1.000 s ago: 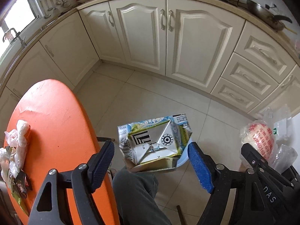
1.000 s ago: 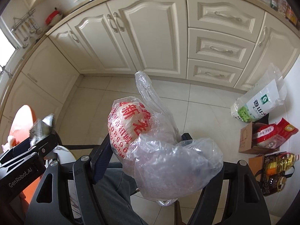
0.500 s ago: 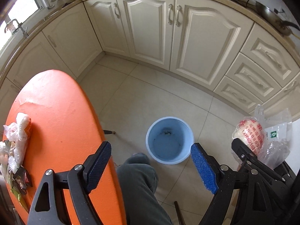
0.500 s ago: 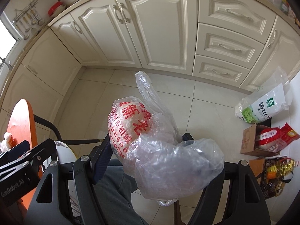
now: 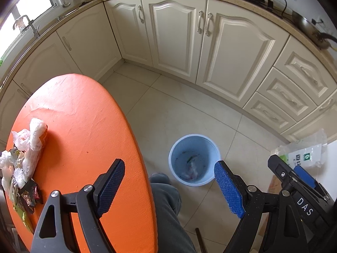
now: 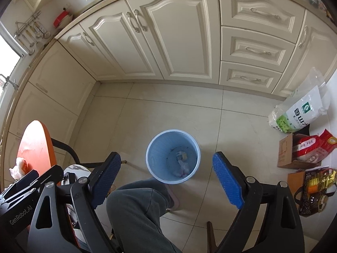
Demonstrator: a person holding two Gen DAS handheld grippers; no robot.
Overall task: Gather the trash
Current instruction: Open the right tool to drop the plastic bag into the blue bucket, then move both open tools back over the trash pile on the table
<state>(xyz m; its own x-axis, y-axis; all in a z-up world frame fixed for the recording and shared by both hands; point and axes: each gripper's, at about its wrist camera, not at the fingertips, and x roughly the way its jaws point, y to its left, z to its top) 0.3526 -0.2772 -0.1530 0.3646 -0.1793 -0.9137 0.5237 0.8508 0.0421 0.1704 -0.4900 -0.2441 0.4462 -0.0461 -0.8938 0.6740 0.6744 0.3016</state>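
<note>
Remaining trash, a pile of crumpled bags and wrappers (image 5: 21, 164), lies at the far left edge of the orange tabletop (image 5: 84, 126), left of the left gripper (image 5: 168, 186), which gapes wide with nothing between its pads. The right gripper (image 6: 166, 178), jaws opening and bare, hangs above the blue bin (image 6: 151, 158). Left hand is nearer the pile; bare tabletop lies between.

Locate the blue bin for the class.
In both wrist views the blue bin stands on the tiled floor, just beyond the person's knee, before the cabinets.
</note>
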